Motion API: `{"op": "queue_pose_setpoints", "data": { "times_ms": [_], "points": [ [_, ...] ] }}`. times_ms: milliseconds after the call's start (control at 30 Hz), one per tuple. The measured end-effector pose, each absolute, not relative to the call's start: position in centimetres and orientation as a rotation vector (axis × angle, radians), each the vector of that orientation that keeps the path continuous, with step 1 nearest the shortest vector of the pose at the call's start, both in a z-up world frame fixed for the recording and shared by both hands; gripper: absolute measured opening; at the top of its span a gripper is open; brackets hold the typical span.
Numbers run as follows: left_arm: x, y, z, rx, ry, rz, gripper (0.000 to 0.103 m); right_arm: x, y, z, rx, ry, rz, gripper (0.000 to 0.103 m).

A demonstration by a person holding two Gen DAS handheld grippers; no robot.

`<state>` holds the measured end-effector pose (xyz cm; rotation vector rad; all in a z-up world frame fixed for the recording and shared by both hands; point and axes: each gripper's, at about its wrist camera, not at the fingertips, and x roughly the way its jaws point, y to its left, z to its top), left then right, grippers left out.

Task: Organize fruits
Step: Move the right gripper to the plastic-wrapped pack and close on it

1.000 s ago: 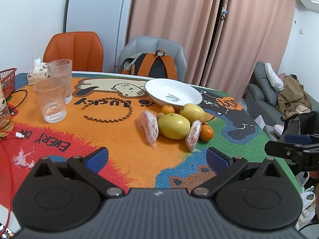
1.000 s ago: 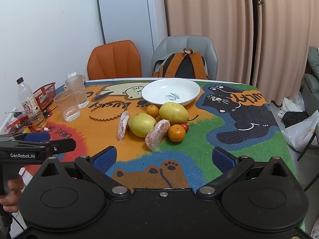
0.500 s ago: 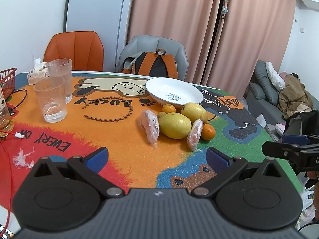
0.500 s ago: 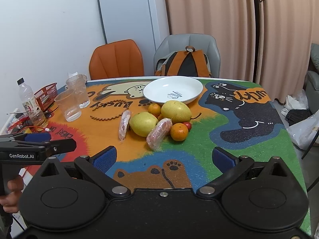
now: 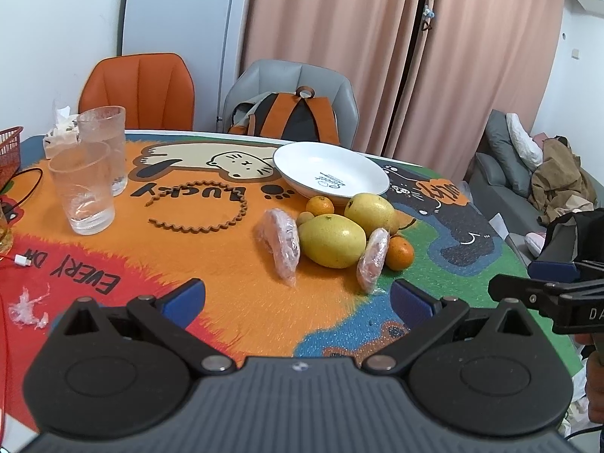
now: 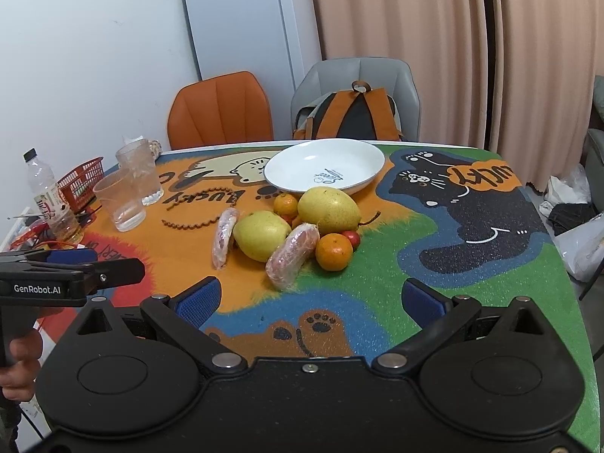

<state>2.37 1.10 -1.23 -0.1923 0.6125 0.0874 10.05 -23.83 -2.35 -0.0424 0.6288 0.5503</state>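
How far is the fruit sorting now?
Nothing looks done: the white plate holds no fruit. Nothing is in hand: the left gripper and right gripper hover with jaws open. All the fruit remains, including both yellow pears and the near orange.

— What colours is your table mat (image 6: pixel 396 264) showing?

— You've got orange, red, green and blue patches, a cream cat and a black cat printed on it, black paw prints, and black lettering.

— And your fruit?

— Two yellow-green pears (image 6: pixel 260 234), two orange mandarins (image 6: pixel 333 251), one small red fruit (image 6: pixel 352 238). The two wrapped pieces (image 6: pixel 292 256) look pink through clear film.

— The plate (image 6: pixel 324 166)?

— White, with a small dark print in the middle.

— Anything else you see?

— Your gripper pads (image 5: pixel 185 298) are blue on black bodies. One chair (image 6: pixel 221 111) is orange, one chair (image 6: pixel 377 75) grey, the backpack (image 6: pixel 351 117) orange and dark grey, the curtains (image 6: pixel 396 19) dusty pink, the basket (image 6: pixel 81 183) red.
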Motion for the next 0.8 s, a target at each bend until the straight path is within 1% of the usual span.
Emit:
{"op": "queue_pose_setpoints", "data": {
  "times_ms": [400, 800],
  "points": [
    [4.8, 0.8, -2.2, -0.185, 0.635, 0.074, 0.103, 12.3, -23.3, -3.1, -0.049, 0.621, 0.536, 0.103],
    [7.4, 1.4, -3.0, -0.207, 0.627, 0.06, 0.103, 14.8, -23.6, -4.1, 0.017, 0.627, 0.586, 0.103]
  ]
}}
